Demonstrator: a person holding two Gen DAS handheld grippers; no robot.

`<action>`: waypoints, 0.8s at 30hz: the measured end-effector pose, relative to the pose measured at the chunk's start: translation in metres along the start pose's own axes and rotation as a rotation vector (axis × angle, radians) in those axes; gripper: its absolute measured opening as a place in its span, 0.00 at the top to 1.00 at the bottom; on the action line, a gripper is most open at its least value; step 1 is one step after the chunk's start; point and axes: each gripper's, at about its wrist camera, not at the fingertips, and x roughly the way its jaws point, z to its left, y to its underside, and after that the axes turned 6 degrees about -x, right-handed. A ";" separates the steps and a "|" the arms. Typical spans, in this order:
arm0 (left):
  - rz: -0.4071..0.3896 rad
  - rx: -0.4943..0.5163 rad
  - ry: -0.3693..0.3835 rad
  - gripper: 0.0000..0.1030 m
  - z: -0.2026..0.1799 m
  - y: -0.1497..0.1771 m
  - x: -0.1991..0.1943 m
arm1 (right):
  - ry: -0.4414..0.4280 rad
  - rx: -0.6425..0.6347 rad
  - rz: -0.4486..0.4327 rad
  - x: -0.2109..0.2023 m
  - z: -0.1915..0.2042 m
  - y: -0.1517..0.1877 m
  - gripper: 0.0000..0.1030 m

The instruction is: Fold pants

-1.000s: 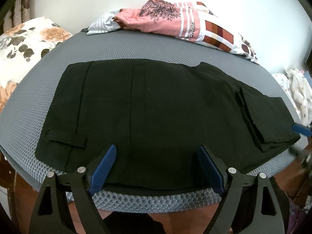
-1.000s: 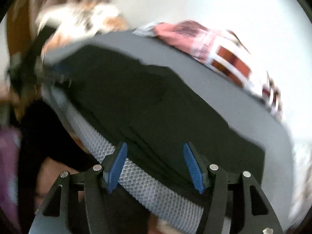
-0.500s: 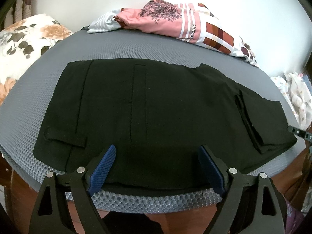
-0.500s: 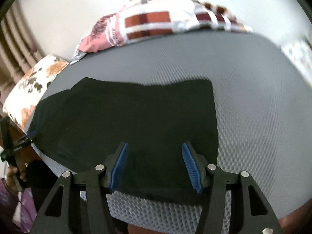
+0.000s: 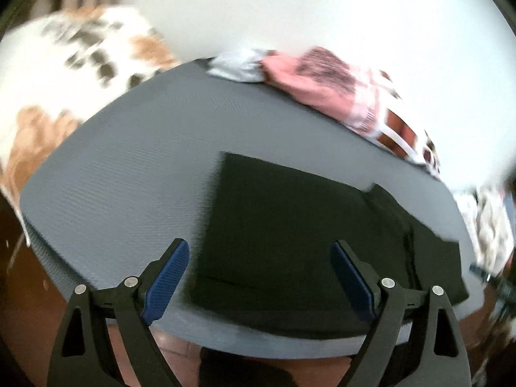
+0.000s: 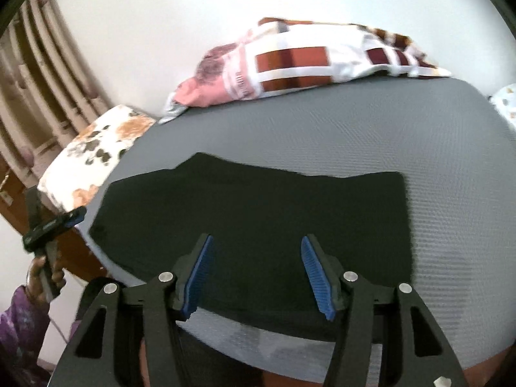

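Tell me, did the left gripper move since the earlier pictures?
Yes. The left gripper swung to the left: the pants once filled its view, and now bare gray mat shows beside their left edge.

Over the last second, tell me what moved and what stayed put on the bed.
The left gripper swung its view leftward: the black folded pants now sit right of centre, with more grey mesh mattress showing at left. The right gripper went from a blurred sweep to facing the pants squarely. Both grippers stayed open, holding nothing. The pants and the pink patterned cloth lie as before.
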 end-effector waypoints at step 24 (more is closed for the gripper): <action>0.322 0.087 0.112 0.71 0.015 -0.019 0.075 | -0.127 -0.030 0.116 0.049 0.071 0.000 0.33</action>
